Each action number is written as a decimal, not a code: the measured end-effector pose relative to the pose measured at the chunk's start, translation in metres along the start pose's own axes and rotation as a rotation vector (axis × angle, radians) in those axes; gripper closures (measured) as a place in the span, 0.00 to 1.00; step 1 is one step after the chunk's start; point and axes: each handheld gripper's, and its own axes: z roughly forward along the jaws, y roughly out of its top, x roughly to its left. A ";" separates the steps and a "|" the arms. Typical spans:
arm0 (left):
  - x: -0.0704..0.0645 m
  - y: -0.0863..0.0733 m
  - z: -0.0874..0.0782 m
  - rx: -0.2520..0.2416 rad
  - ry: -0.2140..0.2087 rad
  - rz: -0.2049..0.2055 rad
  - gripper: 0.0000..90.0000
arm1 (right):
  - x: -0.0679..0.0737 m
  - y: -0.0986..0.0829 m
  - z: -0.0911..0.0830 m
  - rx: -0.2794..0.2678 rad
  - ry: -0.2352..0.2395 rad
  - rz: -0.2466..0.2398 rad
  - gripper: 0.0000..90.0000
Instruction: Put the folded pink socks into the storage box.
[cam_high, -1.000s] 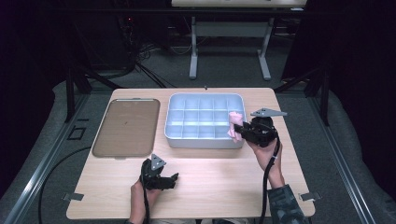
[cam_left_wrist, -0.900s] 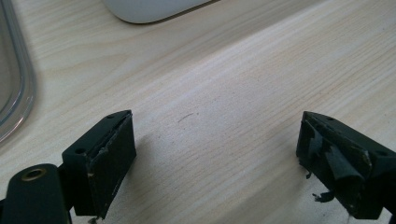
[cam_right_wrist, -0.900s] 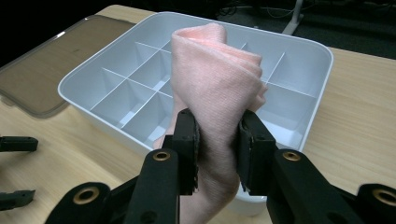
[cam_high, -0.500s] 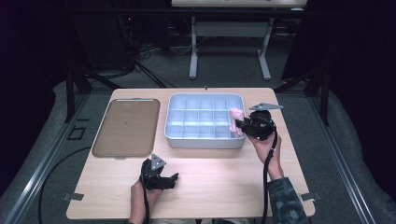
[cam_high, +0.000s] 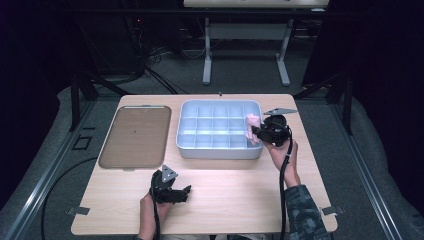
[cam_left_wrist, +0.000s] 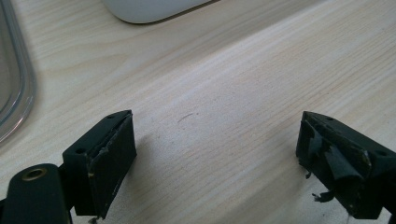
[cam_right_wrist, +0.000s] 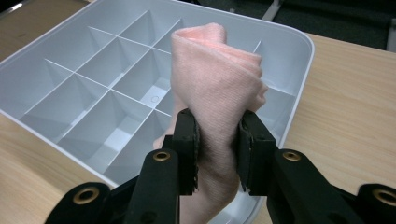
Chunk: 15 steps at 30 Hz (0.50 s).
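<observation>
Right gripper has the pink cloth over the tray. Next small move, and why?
Probably lower it into a compartment at the right end of the divided tray, then open. The right gripper is shut on the pink cloth, which sits above the dividers.

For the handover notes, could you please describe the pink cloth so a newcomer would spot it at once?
On the light wooden table sits a pale grey plastic divided tray. At its right edge, the right tool pinches a soft rolled pink cloth. It is the one pink, fabric thing among hard grey compartments.
</observation>
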 end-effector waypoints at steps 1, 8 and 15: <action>0.000 0.000 0.000 0.000 0.000 0.000 0.13 | -0.001 0.000 0.001 0.000 0.001 0.001 0.79; 0.000 0.000 0.000 0.000 0.000 0.000 0.13 | -0.003 -0.001 0.010 0.028 -0.013 0.000 0.79; 0.000 0.000 0.000 0.000 0.000 0.000 0.13 | -0.006 -0.003 0.022 0.062 -0.028 -0.001 0.79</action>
